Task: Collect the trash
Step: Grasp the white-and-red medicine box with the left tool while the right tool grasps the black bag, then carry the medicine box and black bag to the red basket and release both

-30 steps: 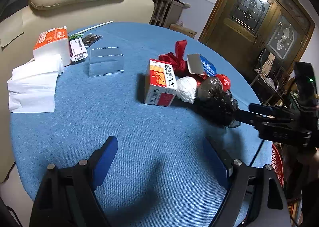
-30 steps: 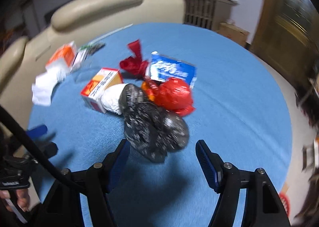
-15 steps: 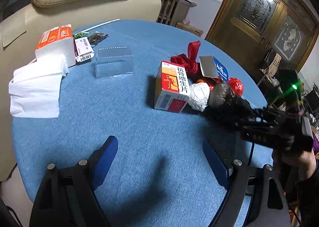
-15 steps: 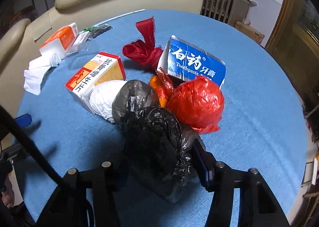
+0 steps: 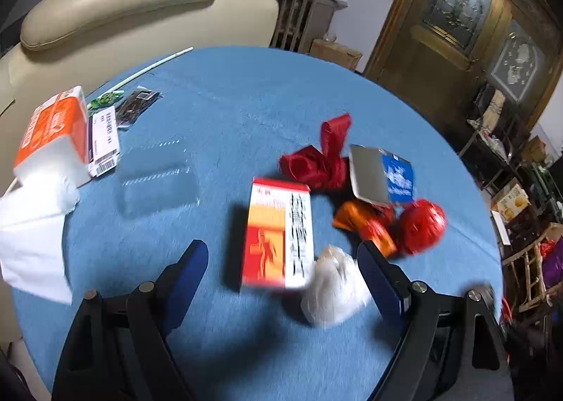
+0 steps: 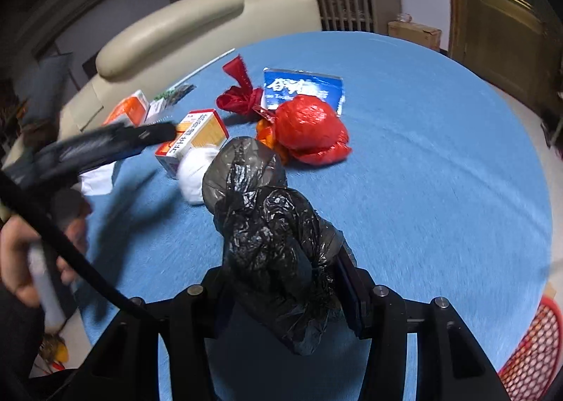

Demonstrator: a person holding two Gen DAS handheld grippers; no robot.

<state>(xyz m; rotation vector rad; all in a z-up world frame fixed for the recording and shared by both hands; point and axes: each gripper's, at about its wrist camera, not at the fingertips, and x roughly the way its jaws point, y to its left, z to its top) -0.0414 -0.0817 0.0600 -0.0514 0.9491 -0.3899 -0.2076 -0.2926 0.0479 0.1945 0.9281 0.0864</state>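
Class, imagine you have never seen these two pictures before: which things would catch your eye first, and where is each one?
First comes the crumpled black plastic bag, clamped in the jaws of the right gripper, which have just been closing on it. Behind it on the blue tablecloth a shiny red bag glows. In the left wrist view, a red and orange box lies between the open jaws of the left gripper.
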